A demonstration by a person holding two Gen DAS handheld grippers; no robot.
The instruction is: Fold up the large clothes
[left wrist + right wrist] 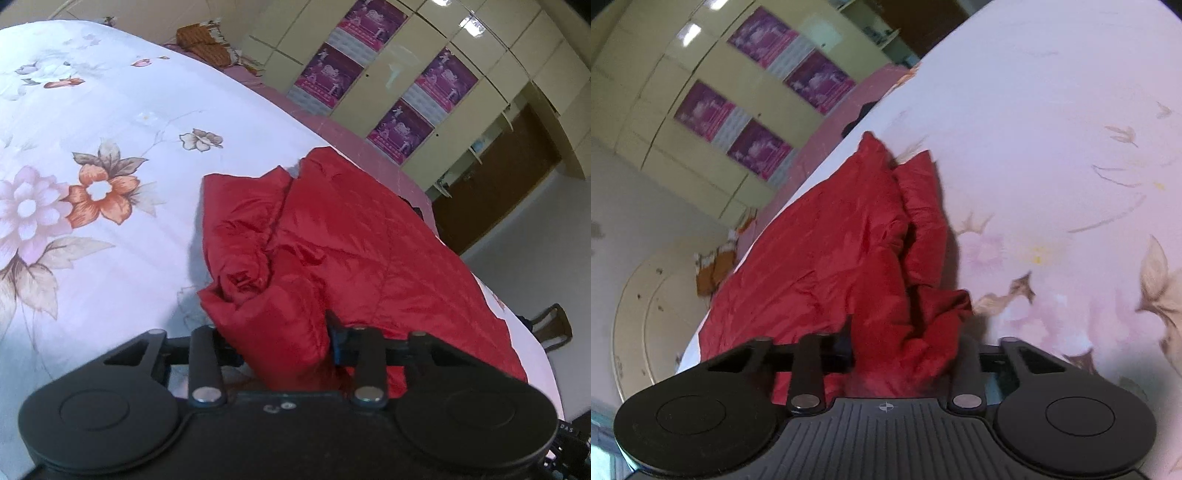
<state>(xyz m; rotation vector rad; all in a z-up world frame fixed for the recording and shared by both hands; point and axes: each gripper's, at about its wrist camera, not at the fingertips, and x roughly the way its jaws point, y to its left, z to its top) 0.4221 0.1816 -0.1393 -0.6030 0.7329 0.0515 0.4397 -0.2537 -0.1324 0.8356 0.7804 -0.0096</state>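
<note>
We have a red quilted jacket (332, 236) lying on the bed (110, 229), over its floral sheet, stretching away ahead of both hand-held grippers. It looks light, puffy and soft, with a slick shell that we judge will slide and spring back, so we would take it by a thick bunched edge or hem, not by a single smooth layer. Our left hand-held gripper (286, 343) is narrowed to a small gap with a wad of red fabric filling the space between its fingers, so we read it as pinching the near edge. Our right hand-held gripper (905, 347) is likewise drawn in on a fold of the same jacket, just ahead of it.
</note>
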